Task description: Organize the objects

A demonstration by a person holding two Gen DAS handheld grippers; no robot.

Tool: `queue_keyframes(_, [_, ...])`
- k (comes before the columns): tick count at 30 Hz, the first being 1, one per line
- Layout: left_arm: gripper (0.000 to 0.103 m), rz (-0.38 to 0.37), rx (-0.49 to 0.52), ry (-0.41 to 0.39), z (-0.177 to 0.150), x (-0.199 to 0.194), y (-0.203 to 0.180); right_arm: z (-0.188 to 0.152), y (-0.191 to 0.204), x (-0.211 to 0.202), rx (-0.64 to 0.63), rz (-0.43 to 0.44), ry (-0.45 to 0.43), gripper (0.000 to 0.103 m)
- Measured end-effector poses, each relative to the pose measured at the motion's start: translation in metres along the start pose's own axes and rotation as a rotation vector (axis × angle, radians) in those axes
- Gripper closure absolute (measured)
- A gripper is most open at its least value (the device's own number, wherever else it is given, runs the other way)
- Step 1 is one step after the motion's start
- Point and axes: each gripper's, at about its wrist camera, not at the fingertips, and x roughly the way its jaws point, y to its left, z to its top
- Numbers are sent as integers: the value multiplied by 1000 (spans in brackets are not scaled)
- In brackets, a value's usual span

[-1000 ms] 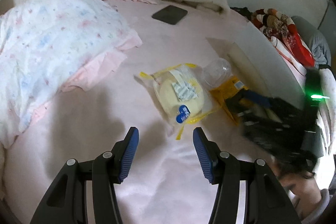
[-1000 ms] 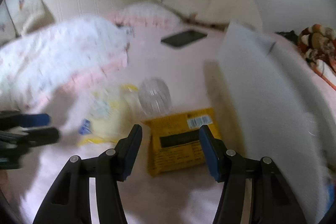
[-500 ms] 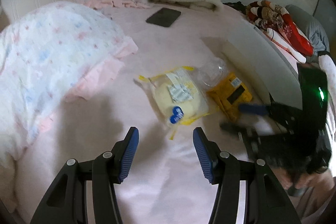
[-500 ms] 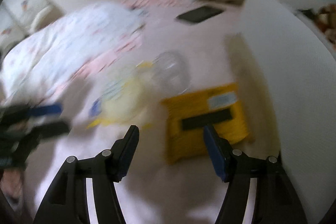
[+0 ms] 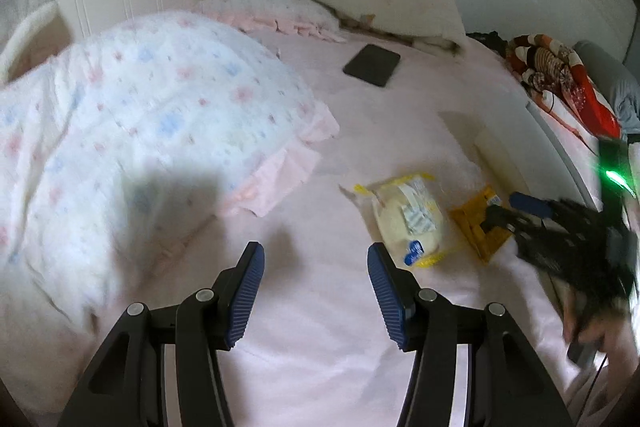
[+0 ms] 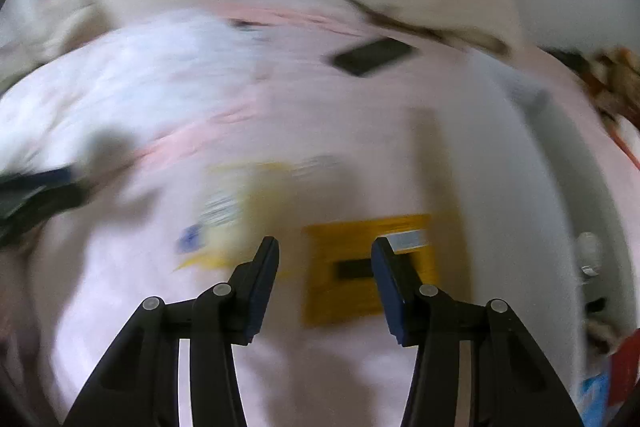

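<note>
On the pink bed sheet (image 5: 328,339) lie a clear packet with a pale round bun (image 5: 406,221) and, just to its right, a yellow packet (image 5: 478,227), both near the white box wall (image 5: 532,147) on the right. The right gripper (image 6: 325,269) hangs over the yellow packet, its jaws have just been closing but are apart and hold nothing; the view is blurred. The left gripper (image 5: 316,279) is nearer and to the left of the bun, jaws apart and empty, with a flowered quilt (image 5: 132,131) on the left and a black phone (image 5: 372,65) far behind.
</note>
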Motion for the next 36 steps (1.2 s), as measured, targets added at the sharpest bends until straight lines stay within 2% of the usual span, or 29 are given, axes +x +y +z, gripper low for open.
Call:
queue_keyframes(3, [51, 11, -20, -31, 2, -7, 12, 18, -3, 34, 25, -55, 87, 59])
queue_keyframes(8, [51, -25, -122, -48, 5, -15, 38, 17, -22, 48, 217, -5, 73, 59])
queue_keyframes(10, [51, -38, -168, -51, 5, -16, 46, 10, -27, 41, 281, 33, 109, 59])
queue_keyframes(12, [51, -71, -211, -41, 4, -15, 50, 2, -22, 32, 274, 75, 155, 59])
queue_keyframes(14, [51, -116, -227, -28, 3, -15, 47, -11, -17, 23, 234, 73, 170, 59])
queue_keyframes(18, [51, -140, -169, -31, -3, -17, 24, -57, -10, -6, 235, 117, 161, 59])
queue_keyframes(20, [51, -138, -133, -18, -8, -16, 12, -72, -10, -18, 225, 105, 166, 59])
queue_keyframes(21, [51, -138, -121, -9, -9, -15, 7, -84, -11, -14, 228, 130, 229, 47])
queue_keyframes(22, [51, -135, -105, 2, -11, -12, 2, -90, -13, -12, 245, 180, 245, 42])
queue_keyframes(23, [51, -132, -92, 10, -13, -11, -2, -99, -16, -14, 251, 238, 219, 41])
queue_keyframes(26, [51, -122, -67, 30, -18, -6, -11, -110, -11, -26, 166, 223, 148, 44])
queue_keyframes(30, [51, -107, -40, 47, -22, 0, -17, -107, 12, -29, 69, 162, 129, 45])
queue_keyframes(34, [51, -76, -12, 59, -22, 7, -21, -108, 18, -33, 70, 171, 111, 45])
queue_keyframes(36, [51, -70, -5, 57, -21, 9, -22, -102, 15, -38, 46, 145, 98, 47])
